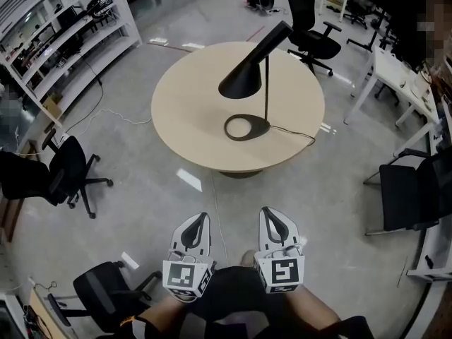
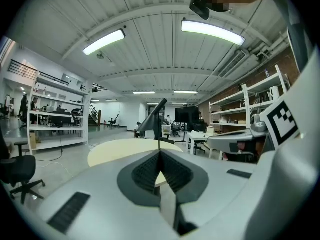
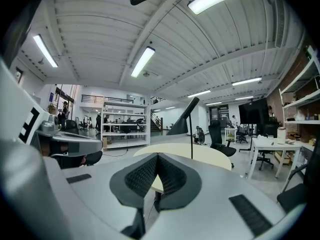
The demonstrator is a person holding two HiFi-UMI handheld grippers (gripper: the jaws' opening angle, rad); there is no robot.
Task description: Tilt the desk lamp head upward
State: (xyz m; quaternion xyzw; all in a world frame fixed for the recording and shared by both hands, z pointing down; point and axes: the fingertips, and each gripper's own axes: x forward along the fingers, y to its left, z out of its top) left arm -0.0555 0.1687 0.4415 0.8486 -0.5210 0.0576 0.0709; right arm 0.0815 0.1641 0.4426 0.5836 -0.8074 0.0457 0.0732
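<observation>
A black desk lamp [image 1: 256, 62] stands on the round beige table [image 1: 191, 119]. Its cone head [image 1: 241, 83] slants down to the left, and its ring base [image 1: 247, 127] lies on the tabletop with a cord trailing right. Both grippers hang low near the person's knees, well short of the table. The left gripper [image 1: 203, 217] is shut with nothing in it, and so is the right gripper [image 1: 267, 212]. The lamp [image 2: 152, 120] shows far ahead in the left gripper view past the left gripper [image 2: 160, 153]. The lamp [image 3: 184, 118] also shows beyond the right gripper [image 3: 157, 155].
Black office chairs stand at the left [image 1: 60, 175], lower left [image 1: 106, 299], right [image 1: 413, 193] and behind the table [image 1: 311, 27]. White shelving [image 1: 63, 41] lines the left side. A white desk [image 1: 399, 80] is at the right. Grey floor lies between me and the table.
</observation>
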